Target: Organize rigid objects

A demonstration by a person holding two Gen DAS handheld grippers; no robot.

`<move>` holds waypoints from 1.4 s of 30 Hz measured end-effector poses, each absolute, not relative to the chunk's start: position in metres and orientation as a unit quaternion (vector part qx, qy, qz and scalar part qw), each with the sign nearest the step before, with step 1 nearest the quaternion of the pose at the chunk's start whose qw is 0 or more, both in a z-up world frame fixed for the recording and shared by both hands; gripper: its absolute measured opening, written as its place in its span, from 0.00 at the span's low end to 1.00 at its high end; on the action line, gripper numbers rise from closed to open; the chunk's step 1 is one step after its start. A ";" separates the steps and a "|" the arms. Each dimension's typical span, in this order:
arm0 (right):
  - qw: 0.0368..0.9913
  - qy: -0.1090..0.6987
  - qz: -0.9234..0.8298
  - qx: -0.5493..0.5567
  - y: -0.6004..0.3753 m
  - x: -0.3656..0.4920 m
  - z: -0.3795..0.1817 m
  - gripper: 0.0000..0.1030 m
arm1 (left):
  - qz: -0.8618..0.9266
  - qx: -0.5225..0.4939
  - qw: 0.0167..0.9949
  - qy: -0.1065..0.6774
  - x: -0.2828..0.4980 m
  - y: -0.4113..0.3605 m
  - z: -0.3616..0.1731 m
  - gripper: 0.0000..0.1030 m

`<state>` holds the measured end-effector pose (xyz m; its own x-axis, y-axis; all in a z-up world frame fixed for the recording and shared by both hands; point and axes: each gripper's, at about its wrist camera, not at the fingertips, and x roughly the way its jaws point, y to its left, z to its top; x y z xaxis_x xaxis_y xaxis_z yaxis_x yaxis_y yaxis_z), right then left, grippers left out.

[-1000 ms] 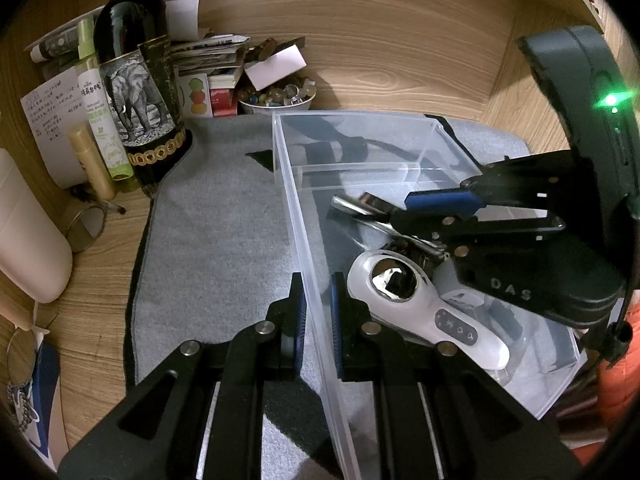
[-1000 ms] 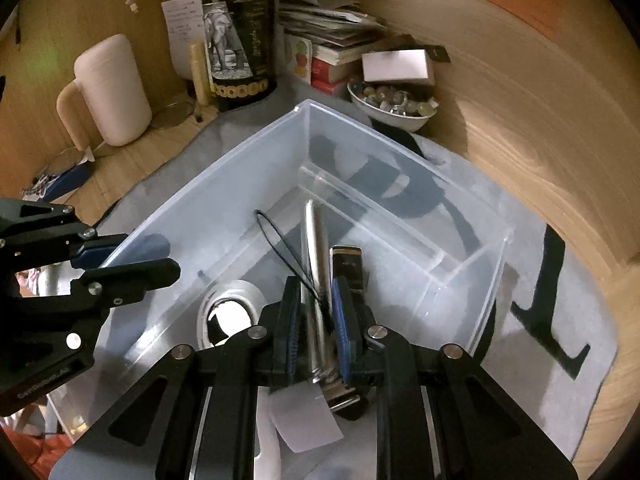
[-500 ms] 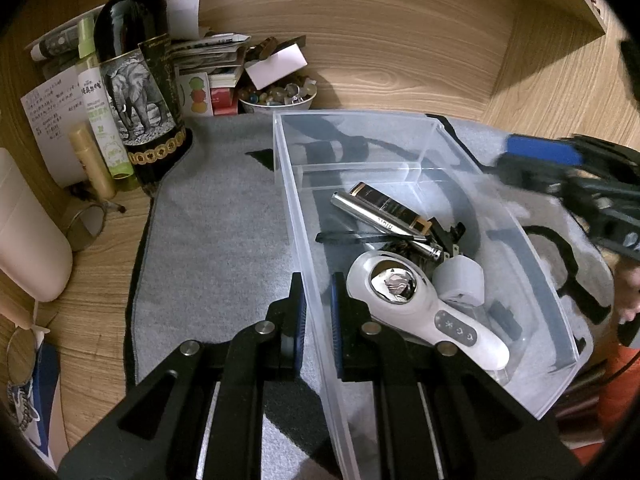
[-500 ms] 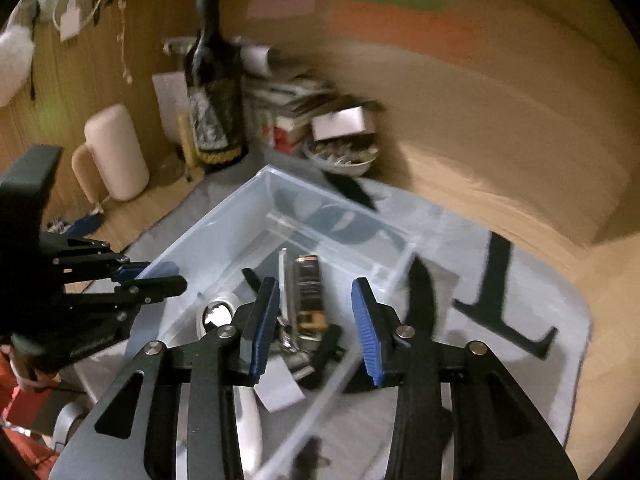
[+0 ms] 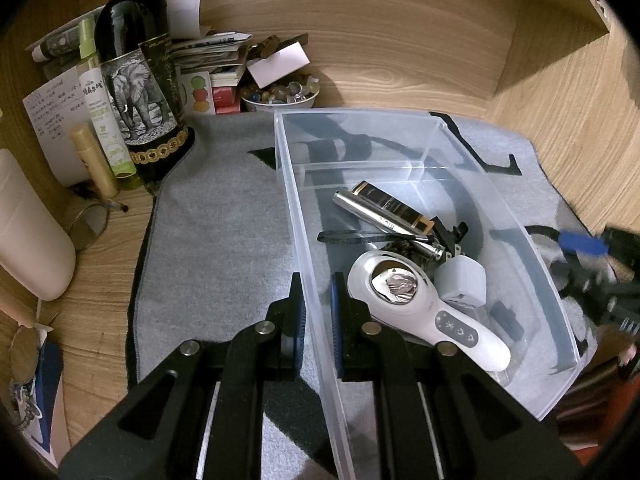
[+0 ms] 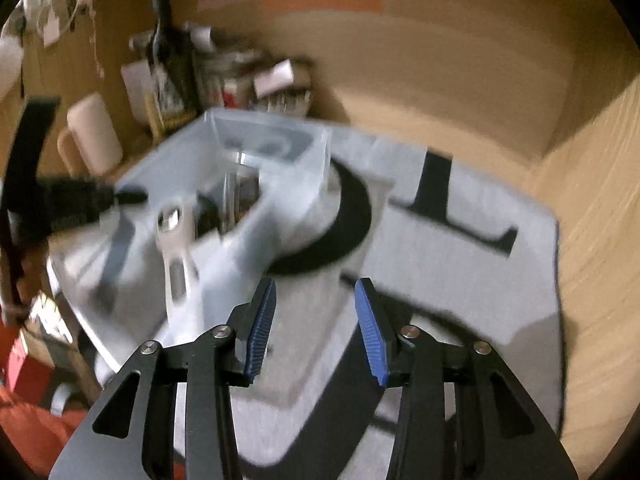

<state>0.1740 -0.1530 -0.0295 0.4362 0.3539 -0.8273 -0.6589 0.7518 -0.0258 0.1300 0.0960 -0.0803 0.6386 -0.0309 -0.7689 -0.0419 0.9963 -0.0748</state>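
A clear plastic bin (image 5: 424,142) stands on a grey mat (image 5: 216,232). In it lie a silver tube (image 5: 376,216), a dark gold-edged case (image 5: 390,202), a white handheld device (image 5: 424,308), a white cube adapter (image 5: 460,282) and a black strap (image 5: 352,236). My left gripper (image 5: 316,292) is shut on the bin's left wall. My right gripper (image 6: 314,312) is open and empty, over the mat to the right of the bin (image 6: 224,184); it shows blurred at the right edge of the left wrist view (image 5: 588,252).
A dark wine bottle (image 5: 136,76), a green spray bottle (image 5: 104,108), papers, books and a bowl of stones (image 5: 280,94) crowd the back left corner. A pale cylinder (image 5: 28,236) stands at left. Wooden walls close in behind and right.
My right gripper let go of the silver tube in the bin, opened, and pulled back out to the right over the mat. The left gripper kept its grip on the bin wall.
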 end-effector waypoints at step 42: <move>0.854 0.376 0.319 -0.165 -0.131 0.176 -0.007 0.15 | 0.003 -0.045 0.904 0.425 0.130 0.097 -0.079 0.10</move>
<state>0.1758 -0.1306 -0.0070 0.5140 0.4216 -0.7470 -0.6689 0.7422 -0.0413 0.1300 0.0973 -0.0795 0.6385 -0.0322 -0.7689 -0.0435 0.9960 -0.0779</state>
